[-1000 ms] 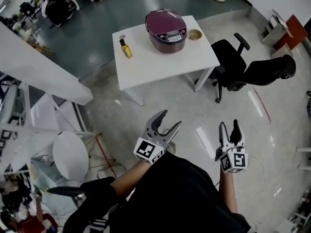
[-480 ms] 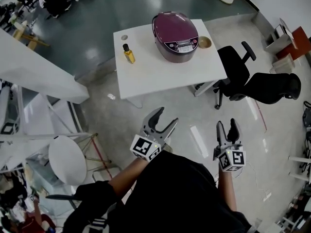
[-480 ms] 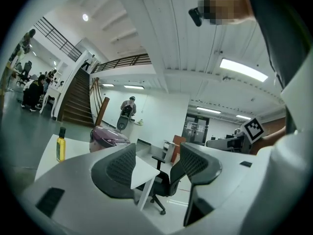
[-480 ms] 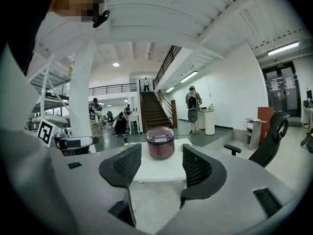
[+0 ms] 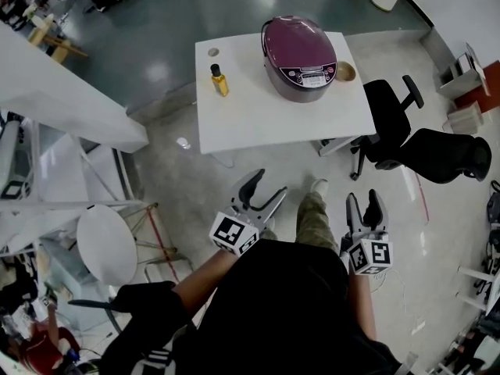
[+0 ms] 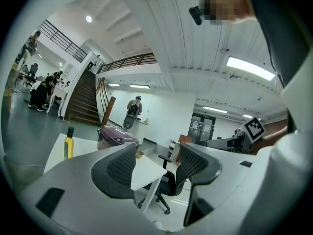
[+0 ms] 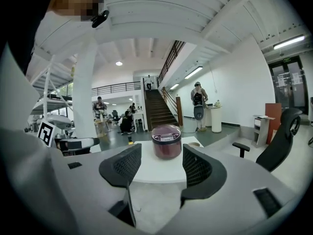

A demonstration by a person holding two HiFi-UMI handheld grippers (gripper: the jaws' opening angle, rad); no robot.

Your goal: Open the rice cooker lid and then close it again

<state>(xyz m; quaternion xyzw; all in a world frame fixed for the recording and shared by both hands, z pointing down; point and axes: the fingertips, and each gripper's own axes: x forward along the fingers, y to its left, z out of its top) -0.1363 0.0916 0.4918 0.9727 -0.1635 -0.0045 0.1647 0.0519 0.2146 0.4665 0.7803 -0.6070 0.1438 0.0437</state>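
Right, the purple rice cooker [image 5: 301, 57] sits on the white table [image 5: 266, 123], towards the table's far right corner, lid down flat and its control panel facing the person. Just beside it, at the table's right edge, is a small tan bowl [image 5: 344, 72]. A bottle of yellow oil [image 5: 219, 80] stands upright on the table's left part, well apart from the cooker, with a small round disc [image 5: 212, 52] on the table behind it. Off the table's right side stands a black office chair [image 5: 394, 116], and a second black chair [image 5: 449, 155] is further out from the table. Both grippers are held well short of the table's near edge, over the bare floor, touching nothing. The left gripper [image 5: 268, 184] has its jaws spread wide and empty; its own view shows the cooker [image 6: 116, 136] and the bottle [image 6: 69, 143] far off on the table, beyond the left pad. The right gripper [image 5: 363, 201] has its jaws parted too, nothing in them, and in its view the cooker [image 7: 167, 141] shows in the gap between the two pads, far off on the table [image 7: 146, 173]. One trouser leg and shoe [image 5: 315, 209] reach towards the table between the two grippers.
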